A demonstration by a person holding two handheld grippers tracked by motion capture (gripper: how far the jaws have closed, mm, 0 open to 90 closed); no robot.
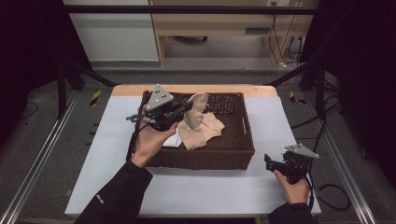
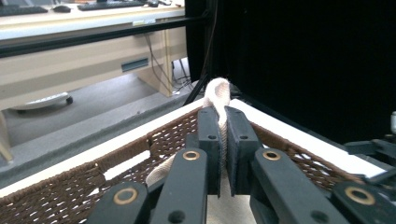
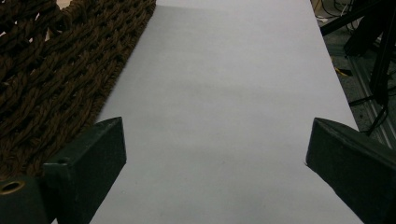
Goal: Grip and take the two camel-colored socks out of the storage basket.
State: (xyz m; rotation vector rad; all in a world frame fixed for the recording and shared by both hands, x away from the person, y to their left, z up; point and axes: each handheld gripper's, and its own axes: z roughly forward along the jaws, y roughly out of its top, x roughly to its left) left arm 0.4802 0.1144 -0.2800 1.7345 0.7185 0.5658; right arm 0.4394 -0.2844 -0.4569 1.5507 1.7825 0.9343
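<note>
Table (image 1: pixel 196 186): pale grey-white sheet over a wooden top, whose far edge shows bare. It bears everything below.

Wicker basket (image 1: pixel 205 158): dark brown, rectangular, open-topped, set at the middle of the table toward the far side. Its woven wall also appears at the left of the right gripper view.

Beige cloth (image 1: pixel 198 122): a soft, pale peach textile. Its lower part lies crumpled on the basket floor; an upper fold is drawn up above the rim, so its long axis now runs roughly vertical, from the grip down into the basket. In the left gripper view a rounded loop of the cloth pokes out above the jaw tips.

White item (image 1: pixel 173 140): a small flat white piece at the basket's left inner side, partly under the cloth and behind the hand; what it is cannot be told.

Left gripper (image 1: pixel 187 109): held over the left half of the basket, pointing rightward. Its jaws stand narrow, pinched on the fold of the beige cloth, which is pressed between the two pads.

Right gripper (image 1: pixel 270 162): resting low on the bare table just outside the basket's near right corner. Its jaws stand wide apart with nothing between them.

Relation for the likely next move, as a judgement: the cloth hangs straight below the left gripper, which is the nearer one; the free hanging part lies to the right gripper's upper left, over the basket wall.
</note>
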